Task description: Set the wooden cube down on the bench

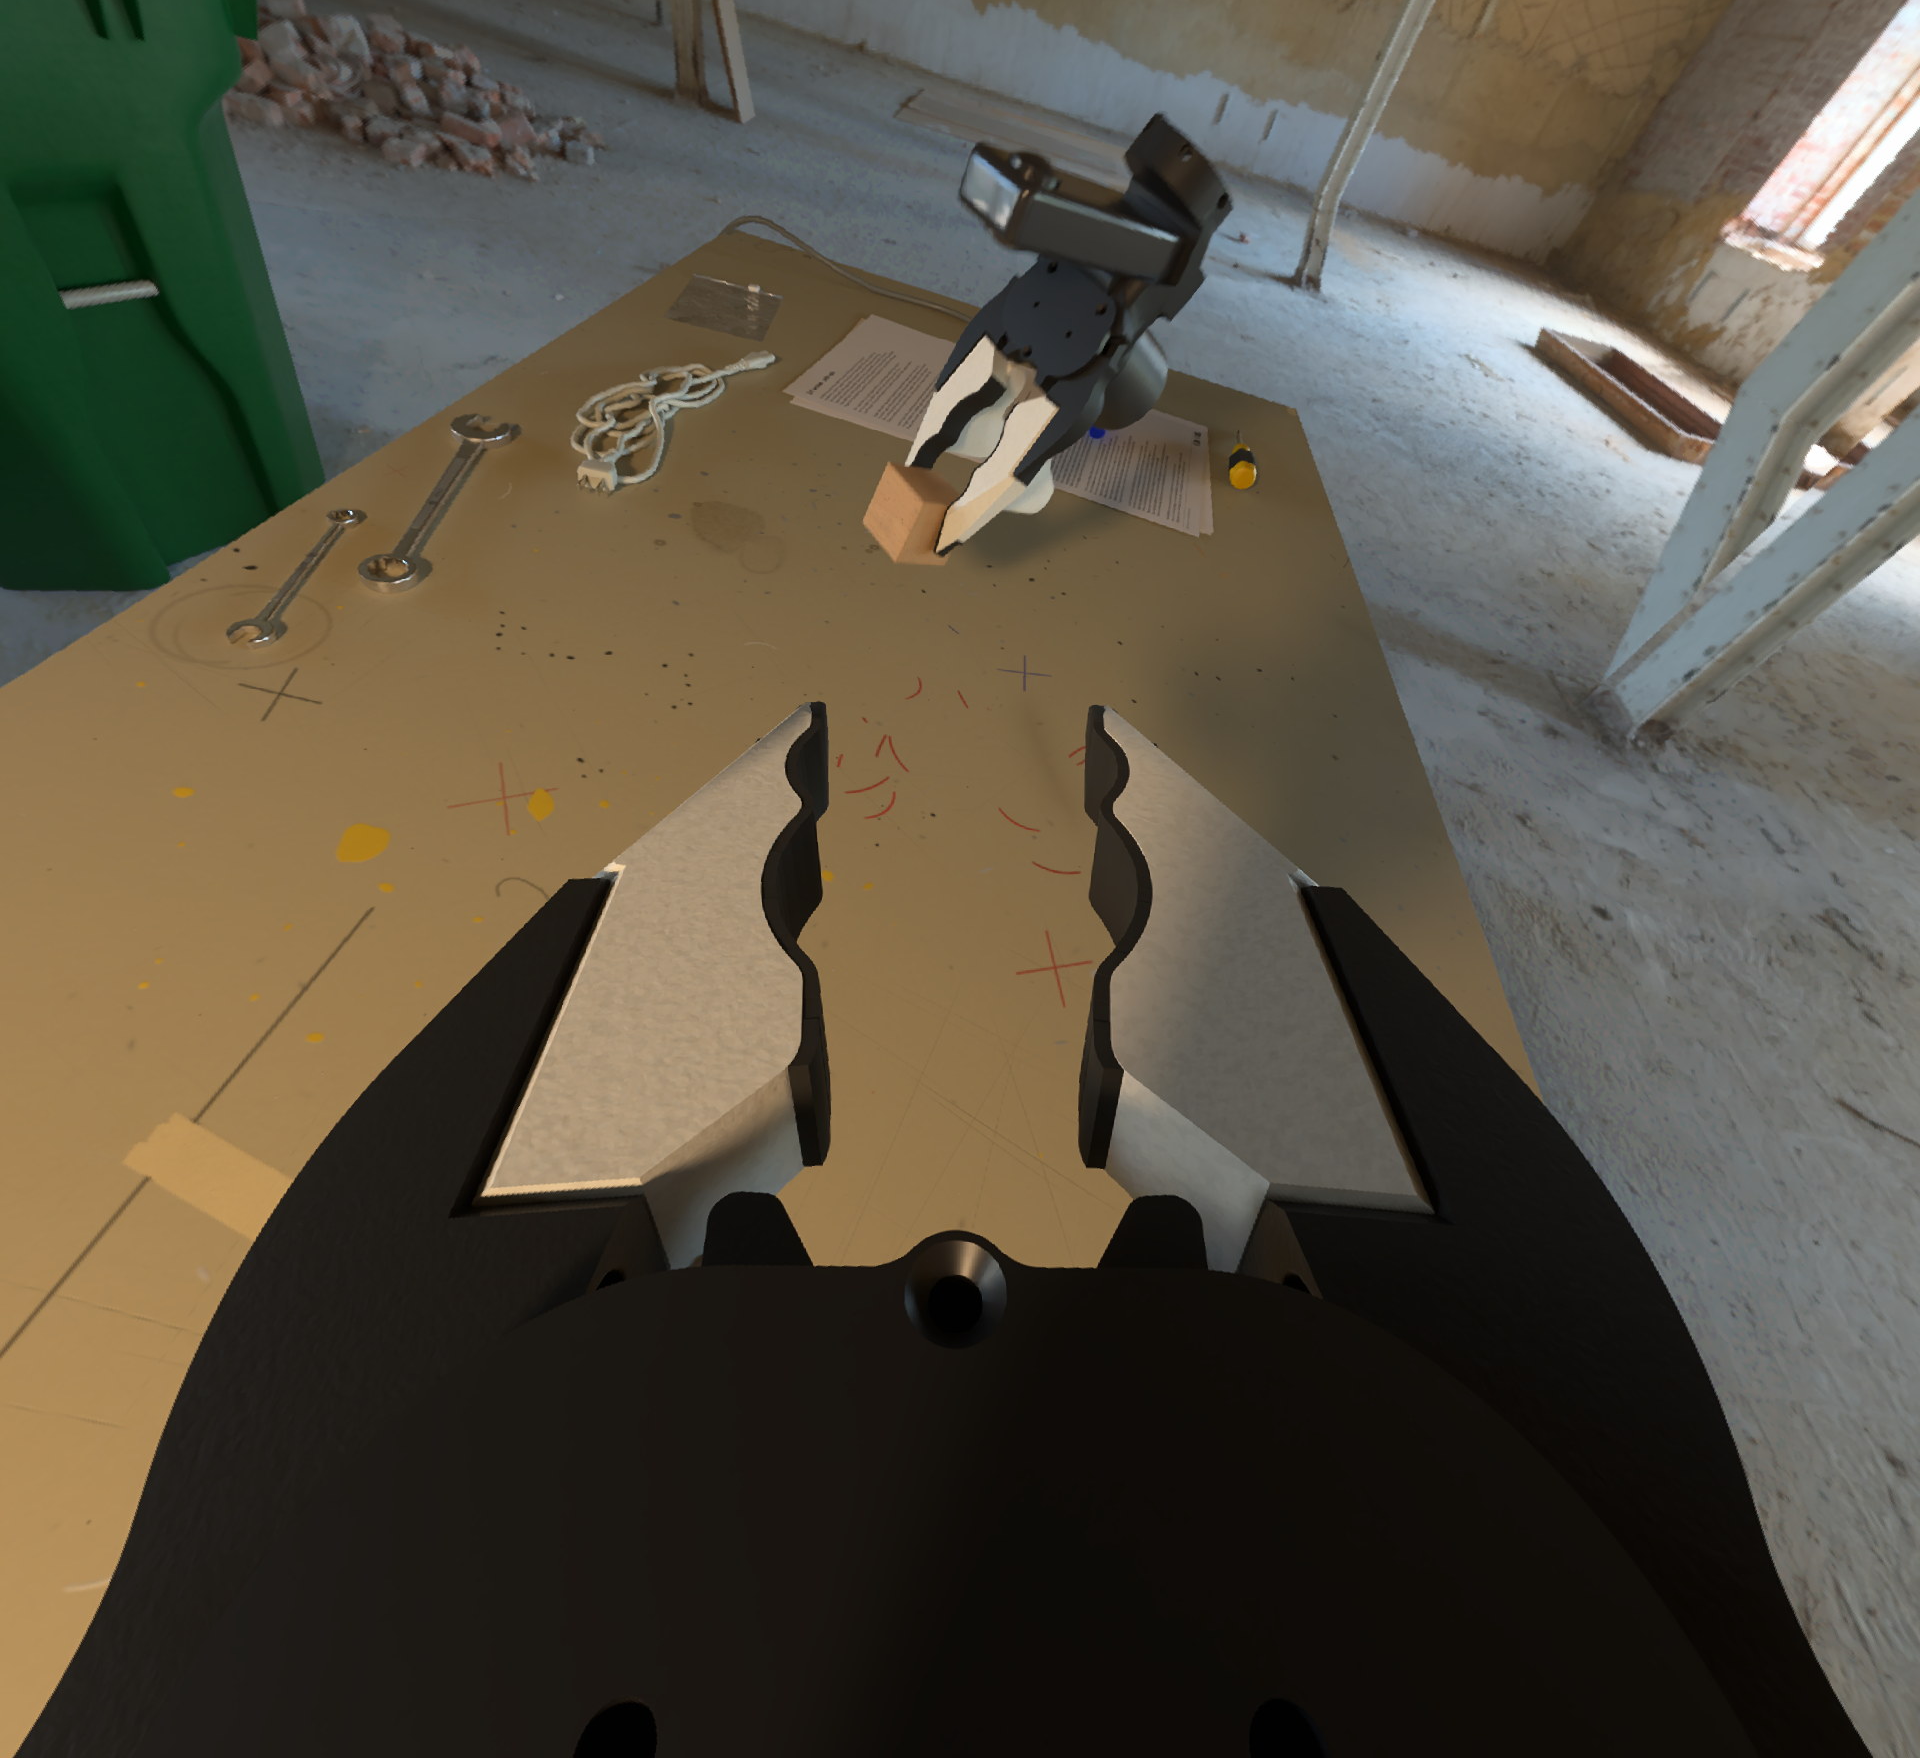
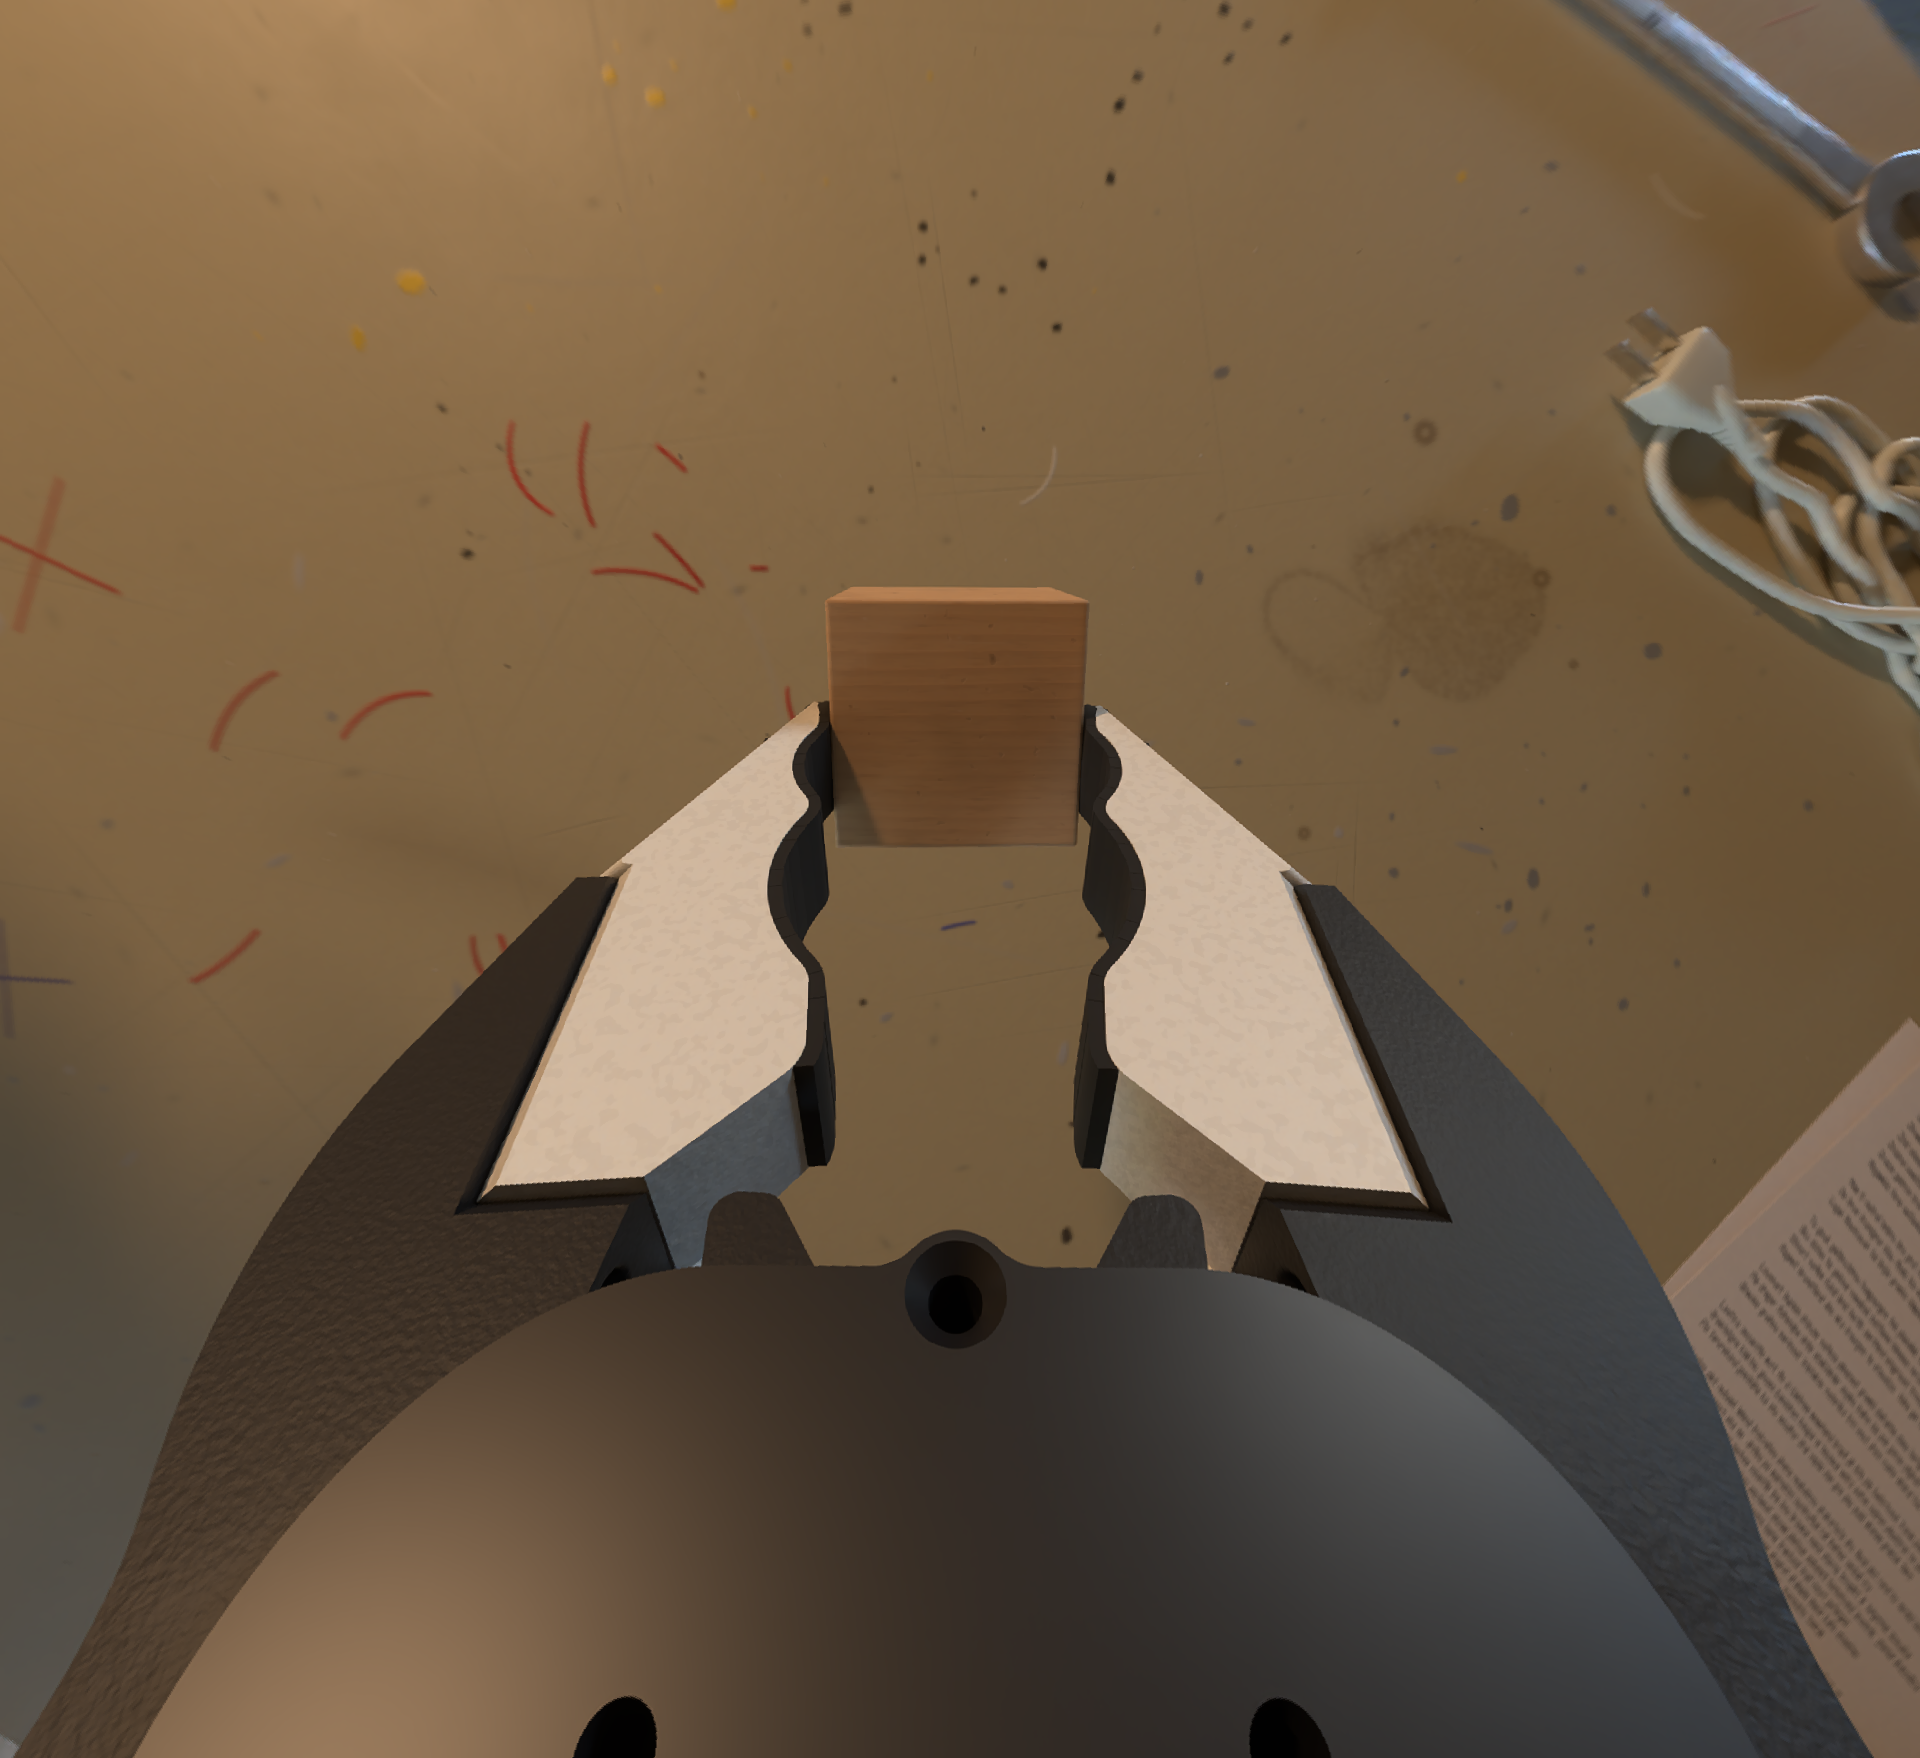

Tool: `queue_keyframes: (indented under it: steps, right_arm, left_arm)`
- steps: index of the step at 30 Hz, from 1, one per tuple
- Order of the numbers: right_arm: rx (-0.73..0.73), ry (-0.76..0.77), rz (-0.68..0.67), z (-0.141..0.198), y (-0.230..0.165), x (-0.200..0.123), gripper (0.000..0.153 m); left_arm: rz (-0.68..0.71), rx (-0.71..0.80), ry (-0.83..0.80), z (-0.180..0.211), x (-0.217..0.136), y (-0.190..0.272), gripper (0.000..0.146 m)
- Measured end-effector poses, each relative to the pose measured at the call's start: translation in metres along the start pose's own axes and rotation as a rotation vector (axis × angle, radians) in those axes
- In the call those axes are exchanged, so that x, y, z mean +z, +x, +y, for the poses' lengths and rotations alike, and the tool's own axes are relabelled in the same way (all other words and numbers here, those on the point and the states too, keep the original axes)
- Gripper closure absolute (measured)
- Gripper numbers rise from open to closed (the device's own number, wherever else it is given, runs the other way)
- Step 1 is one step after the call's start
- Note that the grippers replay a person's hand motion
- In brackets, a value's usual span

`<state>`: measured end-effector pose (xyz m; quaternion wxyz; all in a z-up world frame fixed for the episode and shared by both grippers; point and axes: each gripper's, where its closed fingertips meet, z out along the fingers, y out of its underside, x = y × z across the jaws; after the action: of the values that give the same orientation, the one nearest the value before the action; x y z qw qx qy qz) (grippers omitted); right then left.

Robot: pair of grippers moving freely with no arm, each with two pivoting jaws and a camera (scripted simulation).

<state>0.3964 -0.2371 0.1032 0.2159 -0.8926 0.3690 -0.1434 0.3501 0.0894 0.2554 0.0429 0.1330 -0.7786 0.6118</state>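
Observation:
The wooden cube (image 2: 956, 716) sits between the fingertips of my right gripper (image 2: 956, 721), which is shut on its two sides. In the left wrist view the right gripper (image 1: 935, 503) points steeply down and holds the cube (image 1: 902, 508) tilted, low over the tan bench (image 1: 623, 669). I cannot tell whether the cube's lower edge touches the bench. My left gripper (image 1: 956, 732) is open and empty, above the near part of the bench, well short of the cube.
Two wrenches (image 1: 436, 503) (image 1: 296, 581), a coiled white cable (image 1: 644, 420), printed papers (image 1: 873, 378) and a yellow-handled screwdriver (image 1: 1242, 465) lie on the bench. A green bin (image 1: 114, 254) stands at its left. The right wrist view shows the cable (image 2: 1787, 503) and paper (image 2: 1829, 1345) to the cube's right.

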Motion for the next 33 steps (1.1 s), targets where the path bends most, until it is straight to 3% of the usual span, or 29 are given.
queue_keyframes:
  steps: [4,10,13,21,24,26,30,33]
  right_arm:
    - [-0.125,0.019,-0.074,0.007,-0.001,0.026,0.106]
    - [-0.287,-0.151,-0.053,0.028,-0.001,0.062,0.106]
    - [-0.299,-0.231,-0.026,0.032,0.001,0.077,0.106]
    - [-0.290,-0.184,0.026,0.025,0.009,0.082,0.106]
    - [-0.276,-0.098,0.056,0.015,0.014,0.065,0.102]
    - [-0.271,-0.025,0.077,0.004,0.015,0.050,0.101]
    - [-0.281,0.078,0.099,-0.013,0.011,0.029,0.101]
    - [-0.292,0.092,0.101,-0.016,0.008,0.025,0.101]
  left_arm:
    - [0.027,0.000,0.008,-0.001,-0.001,0.003,0.098]
    - [0.022,0.003,-0.010,0.002,0.000,0.001,0.099]
    - [-0.002,0.010,-0.037,0.006,-0.001,-0.003,0.099]
    - [-0.087,0.016,-0.037,0.006,-0.025,-0.017,0.101]
    - [-0.226,0.020,-0.089,0.014,-0.054,-0.036,0.098]
    - [-0.389,0.001,-0.163,0.029,-0.084,-0.058,0.098]
    - [-0.667,-0.159,-0.330,0.072,-0.142,-0.097,0.099]
    - [-0.733,-0.164,-0.532,0.110,-0.161,-0.110,0.101]
